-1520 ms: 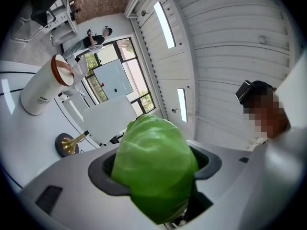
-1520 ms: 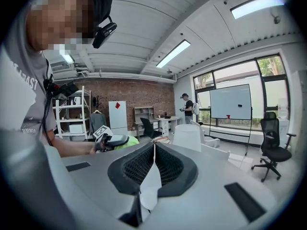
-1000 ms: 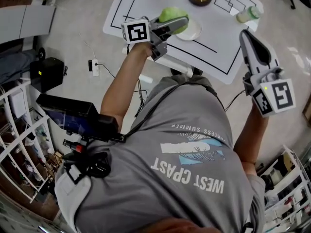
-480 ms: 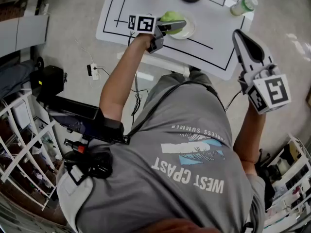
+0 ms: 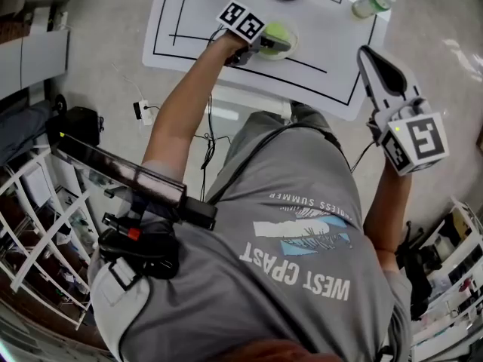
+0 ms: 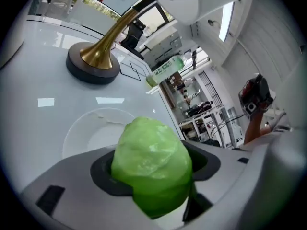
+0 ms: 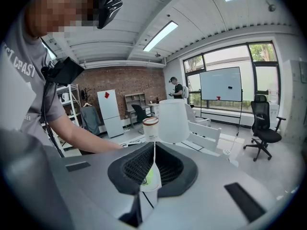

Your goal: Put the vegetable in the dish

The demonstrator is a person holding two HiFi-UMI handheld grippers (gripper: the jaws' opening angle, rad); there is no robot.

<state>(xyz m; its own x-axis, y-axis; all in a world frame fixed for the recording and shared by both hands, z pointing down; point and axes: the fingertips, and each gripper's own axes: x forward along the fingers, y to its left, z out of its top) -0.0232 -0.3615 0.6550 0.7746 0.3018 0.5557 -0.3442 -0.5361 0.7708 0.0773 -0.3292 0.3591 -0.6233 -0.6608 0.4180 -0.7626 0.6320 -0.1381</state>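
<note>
- Green at the tip of the left gripper (image 5: 273, 42) in the head view: grips the vegetable (image 5: 276, 31) right over the white dish (image 5: 293, 48) on the table (image 5: 332, 66), jaws closing on it.
- Shows the right gripper (image 5: 371, 60) too, near the table's right edge and well apart from the dish, but leaves its jaws unreadable from above.
- Fills the gap between the jaws with the vegetable in the left gripper view, both pads pressing it, above the near rim of the dish (image 6: 86, 133). Cannot tell whether it touches the dish. Adds a brass lamp base (image 6: 93, 61) and a bottle (image 6: 164, 71) farther back.
- Settles in the right gripper view what the head view cannot: pads pressed together. Looks past them at a white lampshade (image 7: 173, 121), a brown-rimmed container (image 7: 150, 127) and the person's forearm (image 7: 81, 138).
</note>
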